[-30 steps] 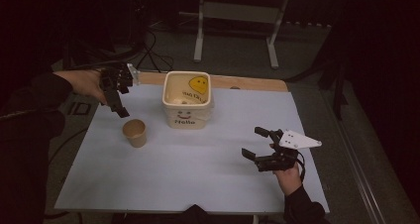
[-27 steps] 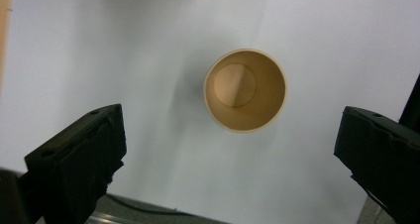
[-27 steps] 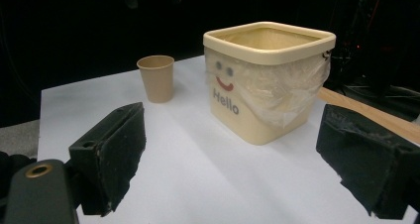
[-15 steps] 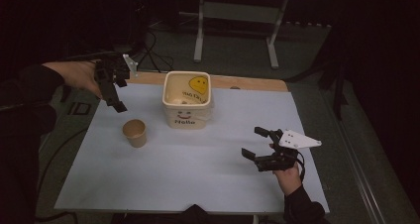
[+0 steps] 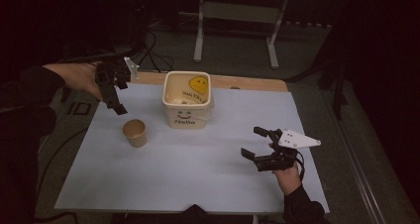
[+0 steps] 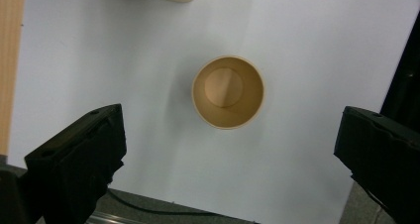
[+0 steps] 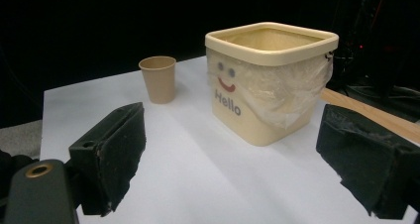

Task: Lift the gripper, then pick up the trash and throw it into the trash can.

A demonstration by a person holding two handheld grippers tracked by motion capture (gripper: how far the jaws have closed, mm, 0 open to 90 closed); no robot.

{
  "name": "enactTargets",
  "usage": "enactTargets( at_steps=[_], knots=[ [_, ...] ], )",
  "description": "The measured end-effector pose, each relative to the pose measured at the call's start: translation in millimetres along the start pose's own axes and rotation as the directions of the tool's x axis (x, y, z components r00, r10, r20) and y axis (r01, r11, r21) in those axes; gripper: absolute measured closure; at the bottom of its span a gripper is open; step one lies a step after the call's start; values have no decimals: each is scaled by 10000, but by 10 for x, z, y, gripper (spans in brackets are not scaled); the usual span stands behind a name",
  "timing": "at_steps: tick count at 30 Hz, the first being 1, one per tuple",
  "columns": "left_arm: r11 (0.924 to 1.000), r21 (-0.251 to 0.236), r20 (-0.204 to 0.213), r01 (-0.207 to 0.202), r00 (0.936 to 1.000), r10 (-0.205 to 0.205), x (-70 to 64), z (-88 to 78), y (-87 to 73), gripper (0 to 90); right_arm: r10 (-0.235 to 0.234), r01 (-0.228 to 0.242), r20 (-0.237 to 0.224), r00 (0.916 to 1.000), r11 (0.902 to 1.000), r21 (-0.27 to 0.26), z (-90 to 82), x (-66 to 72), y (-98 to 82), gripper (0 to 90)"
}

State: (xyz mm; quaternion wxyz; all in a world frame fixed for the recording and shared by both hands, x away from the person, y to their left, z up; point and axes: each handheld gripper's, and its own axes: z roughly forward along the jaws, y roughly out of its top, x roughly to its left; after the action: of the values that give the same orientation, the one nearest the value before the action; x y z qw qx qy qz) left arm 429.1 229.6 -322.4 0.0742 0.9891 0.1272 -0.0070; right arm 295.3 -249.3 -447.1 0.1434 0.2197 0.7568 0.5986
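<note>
Count: we see one paper cup (image 5: 134,132), one cream tub (image 5: 187,99) marked "Hello", and two tongs.
Cup position: upright on the table (image 5: 198,184), left of the tub and apart from it.
Left tongs (image 5: 115,97): we find them spread wide, holding nothing, raised above the table's left rear part; the cup sits between the jaws in the left gripper view.
Right tongs (image 5: 254,144): spread wide, gripping nothing, near the right edge.
Open room: we note bare table between the right tongs and the tub.
</note>
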Motion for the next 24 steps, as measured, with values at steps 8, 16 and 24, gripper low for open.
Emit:
enactTargets(
  at_steps=[8, 16, 24],
  knots=[
    [9999, -107, -153, 82, 9998, -83, -17, 30, 12, 6, 8, -8, -28, 10000, 10000, 8, 0, -7, -1, 115],
    [9986, -503, -17, -172, 9999, 171, -53, 175, 28, 6, -57, 57, -36, 10000, 10000, -26, -2, -2, 6, 115],
    [9983, -577, 132, -120, 9998, 127, -75, 371, -9, 6, -92, 91, -128, 9999, 10000, -17, 16, -2, 9, 116]
  ],
)
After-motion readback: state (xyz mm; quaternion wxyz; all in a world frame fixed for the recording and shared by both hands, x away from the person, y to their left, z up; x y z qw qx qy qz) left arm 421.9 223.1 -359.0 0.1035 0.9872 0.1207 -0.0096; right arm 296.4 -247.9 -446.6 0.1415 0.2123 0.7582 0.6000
